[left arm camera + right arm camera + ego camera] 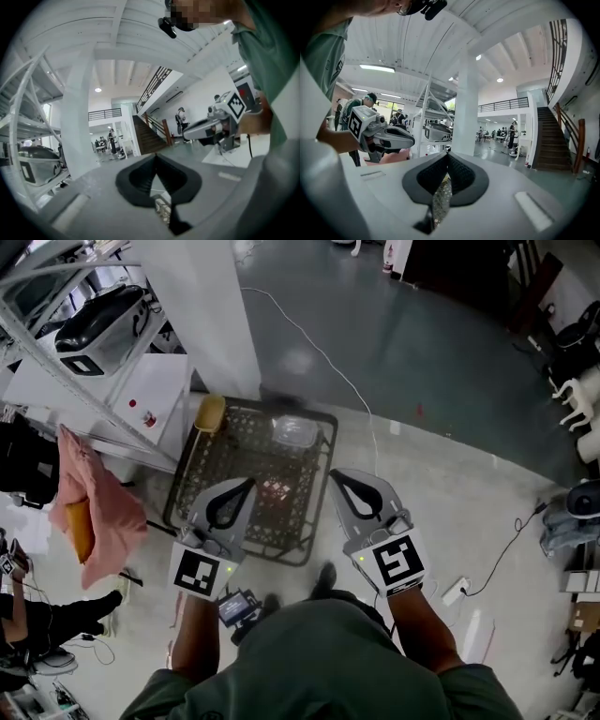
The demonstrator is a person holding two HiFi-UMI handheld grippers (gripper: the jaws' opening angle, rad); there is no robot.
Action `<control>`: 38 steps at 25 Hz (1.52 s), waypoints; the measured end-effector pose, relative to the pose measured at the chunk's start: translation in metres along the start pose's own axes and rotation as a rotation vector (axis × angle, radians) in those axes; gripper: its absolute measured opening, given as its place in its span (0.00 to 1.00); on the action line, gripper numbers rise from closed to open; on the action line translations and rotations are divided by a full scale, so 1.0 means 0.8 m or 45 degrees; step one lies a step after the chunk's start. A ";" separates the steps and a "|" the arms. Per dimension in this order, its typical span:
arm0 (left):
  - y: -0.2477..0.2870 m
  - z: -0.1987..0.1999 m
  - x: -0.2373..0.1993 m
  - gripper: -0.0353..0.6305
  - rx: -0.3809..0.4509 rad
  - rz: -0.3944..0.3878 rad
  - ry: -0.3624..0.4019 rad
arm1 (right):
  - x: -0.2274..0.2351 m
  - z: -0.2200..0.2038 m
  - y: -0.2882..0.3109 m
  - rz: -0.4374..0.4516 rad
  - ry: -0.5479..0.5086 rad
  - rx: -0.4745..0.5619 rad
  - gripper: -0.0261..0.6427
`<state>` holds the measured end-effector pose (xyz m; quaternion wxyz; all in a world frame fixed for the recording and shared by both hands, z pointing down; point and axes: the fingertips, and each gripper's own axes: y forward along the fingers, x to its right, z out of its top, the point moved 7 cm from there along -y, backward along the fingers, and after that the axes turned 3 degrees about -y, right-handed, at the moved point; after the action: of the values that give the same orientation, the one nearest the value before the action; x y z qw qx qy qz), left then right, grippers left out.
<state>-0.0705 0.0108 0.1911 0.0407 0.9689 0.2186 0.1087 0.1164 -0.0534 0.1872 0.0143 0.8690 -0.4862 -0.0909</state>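
Note:
Both grippers are held side by side over a dark mesh basket (317, 486) that stands on the floor. My left gripper (251, 481) is shut, its jaw tips meeting with nothing between them; it is also in its own view (155, 156). My right gripper (333, 472) is shut and empty too, and it shows in its own view (447, 155). In the basket lie a clear plastic container (296, 432), a yellow item (208, 413) at the far left corner and something reddish (277, 488). Each gripper shows in the other's view: the right gripper (206, 127) and the left gripper (386, 136).
A white pillar (211, 306) rises just behind the basket. At the left stand a metal rack (56, 362) with a black-and-white device (98, 320), a white cabinet (150, 395) and a pink cloth (94, 507). A cable (319, 352) and a power strip (455, 592) lie on the floor.

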 end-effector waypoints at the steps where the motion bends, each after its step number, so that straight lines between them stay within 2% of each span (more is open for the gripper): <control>1: 0.009 0.002 0.003 0.06 -0.002 0.008 0.004 | 0.010 -0.003 0.000 0.009 0.006 0.004 0.05; 7: 0.048 0.018 0.021 0.06 -0.042 0.059 0.011 | 0.065 -0.021 -0.007 0.055 0.023 0.021 0.05; 15: 0.075 0.012 0.003 0.06 -0.084 0.058 0.008 | 0.090 -0.039 0.001 0.037 0.061 -0.012 0.05; 19: 0.092 0.004 -0.025 0.06 -0.059 0.008 0.015 | 0.093 -0.036 0.014 -0.018 0.055 -0.024 0.05; 22: 0.103 -0.007 -0.052 0.06 -0.027 -0.046 0.006 | 0.090 -0.036 0.032 -0.074 0.060 -0.080 0.05; 34: 0.147 -0.022 -0.163 0.06 0.071 -0.236 -0.021 | 0.080 -0.006 0.123 -0.254 0.031 -0.116 0.05; 38: 0.151 -0.028 -0.198 0.06 0.093 -0.277 -0.019 | 0.072 0.003 0.153 -0.283 0.006 -0.154 0.05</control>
<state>-0.1652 -0.1656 0.1974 0.0184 0.9412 0.3258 0.0882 0.0424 -0.1668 0.1907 0.0575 0.9153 -0.3804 -0.1191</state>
